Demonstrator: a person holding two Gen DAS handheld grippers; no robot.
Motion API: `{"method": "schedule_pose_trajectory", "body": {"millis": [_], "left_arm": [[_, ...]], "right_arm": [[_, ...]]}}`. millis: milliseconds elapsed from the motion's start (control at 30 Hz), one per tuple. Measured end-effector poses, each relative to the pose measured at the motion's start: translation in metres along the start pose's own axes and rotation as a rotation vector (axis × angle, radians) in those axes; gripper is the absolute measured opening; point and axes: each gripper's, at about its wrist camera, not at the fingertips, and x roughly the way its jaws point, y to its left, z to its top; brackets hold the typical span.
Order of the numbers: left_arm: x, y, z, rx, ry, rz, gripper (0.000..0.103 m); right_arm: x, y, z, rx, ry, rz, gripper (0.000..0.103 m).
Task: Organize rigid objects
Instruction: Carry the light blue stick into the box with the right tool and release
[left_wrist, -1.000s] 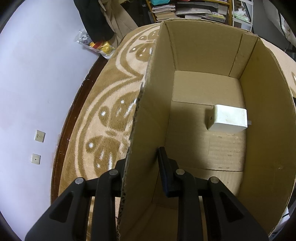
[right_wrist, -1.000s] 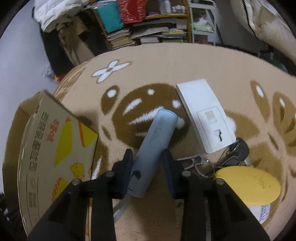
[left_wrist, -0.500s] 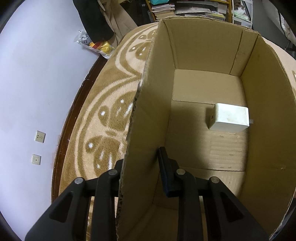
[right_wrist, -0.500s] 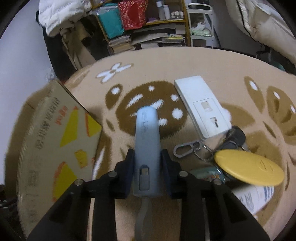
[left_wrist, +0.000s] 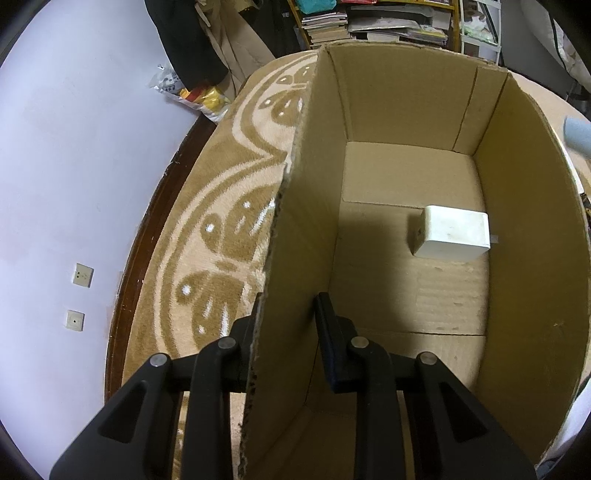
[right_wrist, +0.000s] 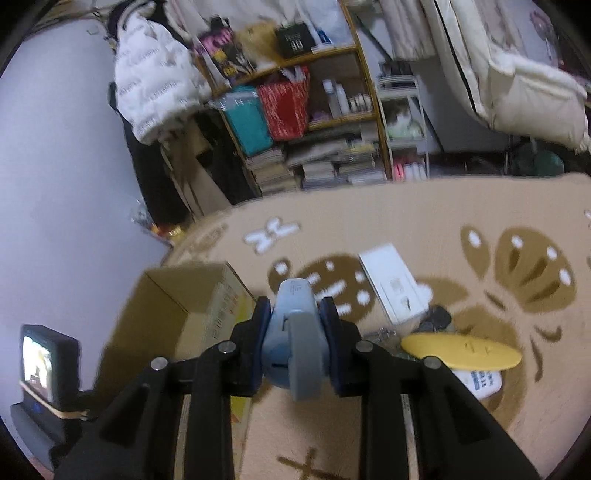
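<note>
My left hand-held gripper (left_wrist: 286, 325) is clamped on the near left wall of the cardboard box (left_wrist: 306, 206), one finger inside, one outside. White charger block (left_wrist: 450, 237) lies on the box floor, toward its right wall. My right hand-held gripper (right_wrist: 295, 314) pinches a light blue cylindrical case (right_wrist: 293, 328), held above the carpet (right_wrist: 424, 221) just right of the box. White flat device (right_wrist: 393, 282), keys (right_wrist: 436, 321) and yellow lid (right_wrist: 461, 350) lie on the carpet further right of the box.
</note>
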Motion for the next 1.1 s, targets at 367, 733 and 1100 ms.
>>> {"method": "schedule_pose_trajectory", "body": {"millis": [367, 733, 1100], "left_arm": [[-0.001, -0.001, 0.001, -0.003, -0.002, 0.007, 0.024], [-0.001, 0.000, 0.001, -0.007, 0.000, 0.012, 0.024], [0.000, 0.001, 0.001, -0.010, 0.001, 0.007, 0.024]], "right_arm": [[-0.036, 0.054, 0.001, -0.119, -0.087, 0.140, 0.029], [0.001, 0.086, -0.034, -0.257, 0.045, 0.137, 0.029], [0.018, 0.081, -0.046, -0.264, 0.103, 0.114, 0.029]]}}
